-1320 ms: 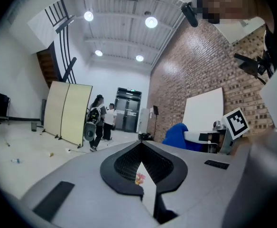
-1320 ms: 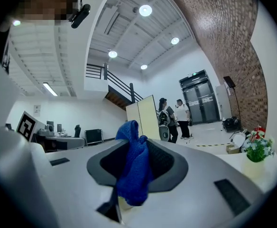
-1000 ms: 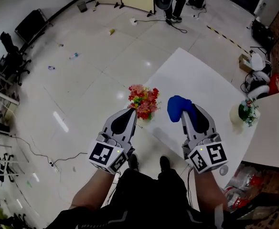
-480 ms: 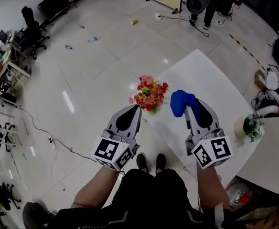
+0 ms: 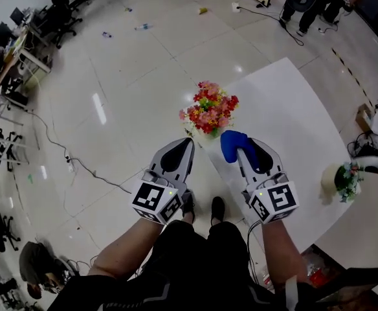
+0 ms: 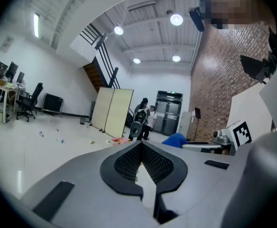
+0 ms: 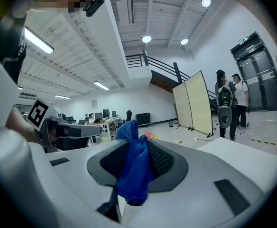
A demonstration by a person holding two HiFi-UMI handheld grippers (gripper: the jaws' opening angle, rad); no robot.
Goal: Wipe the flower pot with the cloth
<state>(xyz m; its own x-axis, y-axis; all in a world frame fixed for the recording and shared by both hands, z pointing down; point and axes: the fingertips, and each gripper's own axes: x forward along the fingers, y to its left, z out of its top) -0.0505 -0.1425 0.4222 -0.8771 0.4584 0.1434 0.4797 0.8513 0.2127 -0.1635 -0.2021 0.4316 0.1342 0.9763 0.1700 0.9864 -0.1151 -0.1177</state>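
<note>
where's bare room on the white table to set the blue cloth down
The white tabletop is bare across its middle, between the pot of red and pink flowers at its left corner and the small white pot at its right edge. Crowded only by the flowers, where the right gripper holds the blue cloth.

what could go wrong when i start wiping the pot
The flower pot sits at the corner of the white table; a push from the blue cloth in the right gripper could tip it off. The left gripper is shut and empty, so nothing steadies the pot.
</note>
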